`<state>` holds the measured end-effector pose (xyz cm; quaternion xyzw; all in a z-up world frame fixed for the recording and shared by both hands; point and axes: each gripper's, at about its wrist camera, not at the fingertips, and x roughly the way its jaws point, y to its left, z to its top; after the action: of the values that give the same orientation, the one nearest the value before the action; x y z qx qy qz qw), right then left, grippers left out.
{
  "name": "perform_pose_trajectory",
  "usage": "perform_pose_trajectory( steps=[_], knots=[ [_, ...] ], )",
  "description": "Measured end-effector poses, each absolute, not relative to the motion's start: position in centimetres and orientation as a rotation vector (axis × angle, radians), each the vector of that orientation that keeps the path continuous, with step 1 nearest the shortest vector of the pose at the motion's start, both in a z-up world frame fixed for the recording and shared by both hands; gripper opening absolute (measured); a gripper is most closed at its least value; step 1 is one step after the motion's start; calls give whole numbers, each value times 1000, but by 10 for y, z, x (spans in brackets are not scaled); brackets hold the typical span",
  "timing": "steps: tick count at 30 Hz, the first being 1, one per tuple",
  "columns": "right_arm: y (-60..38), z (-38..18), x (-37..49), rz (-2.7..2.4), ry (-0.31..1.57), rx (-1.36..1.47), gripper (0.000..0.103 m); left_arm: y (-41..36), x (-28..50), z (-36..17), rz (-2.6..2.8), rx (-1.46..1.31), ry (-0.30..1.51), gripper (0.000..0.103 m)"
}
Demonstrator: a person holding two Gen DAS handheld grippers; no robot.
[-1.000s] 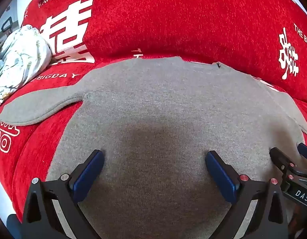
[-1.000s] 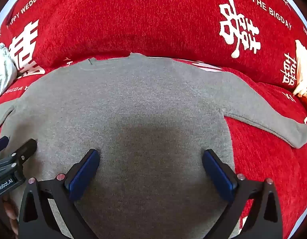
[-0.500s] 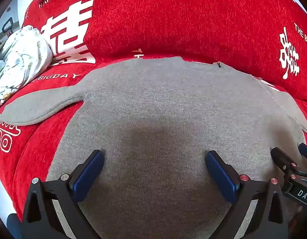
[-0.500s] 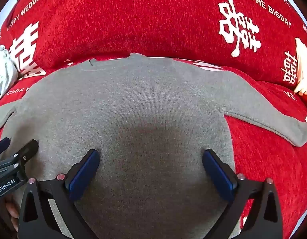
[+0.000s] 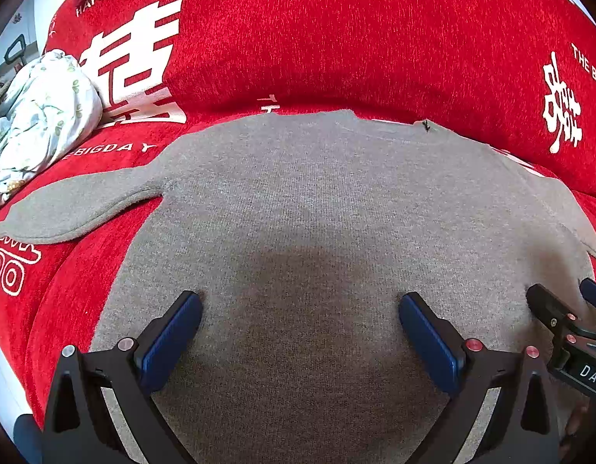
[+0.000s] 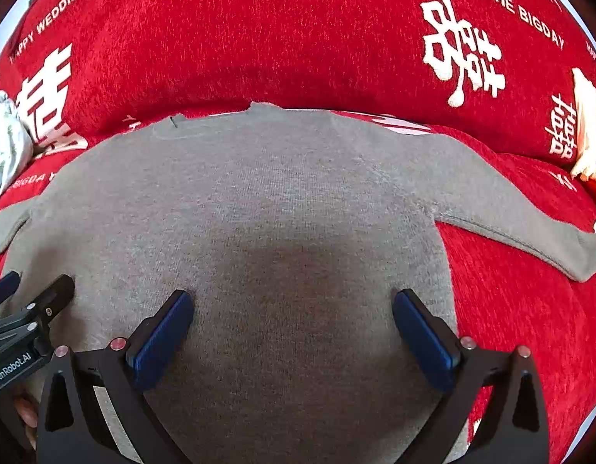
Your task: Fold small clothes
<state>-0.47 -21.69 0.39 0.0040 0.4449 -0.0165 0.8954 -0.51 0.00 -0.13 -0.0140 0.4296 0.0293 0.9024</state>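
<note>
A small grey knit sweater (image 5: 317, 212) lies flat on a red sofa cover, neckline at the far side, and also shows in the right wrist view (image 6: 278, 201). Its left sleeve (image 5: 77, 205) and right sleeve (image 6: 530, 232) spread out sideways. My left gripper (image 5: 300, 309) is open and empty, just above the sweater's lower body. My right gripper (image 6: 292, 305) is open and empty beside it, over the same lower part. Each gripper's tip shows at the other view's edge: the right one (image 5: 561, 309) and the left one (image 6: 39, 297).
The red sofa cover (image 5: 336, 38) with white characters rises into a backrest behind the sweater. A crumpled white floral cloth (image 5: 39, 116) lies at the far left. A cream and orange item (image 6: 590, 131) sits at the far right edge.
Both views have shifted slightly; the sweater sits a little lower and closer in frame. Both grippers stay open, and the sweater has not moved.
</note>
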Motion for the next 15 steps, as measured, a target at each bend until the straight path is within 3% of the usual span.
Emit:
perform_pose_trajectory(
  steps=[15],
  knots=[
    [-214,4,2,-28,965,-24,103,0,7,2,66,-32,1001,103]
  ],
)
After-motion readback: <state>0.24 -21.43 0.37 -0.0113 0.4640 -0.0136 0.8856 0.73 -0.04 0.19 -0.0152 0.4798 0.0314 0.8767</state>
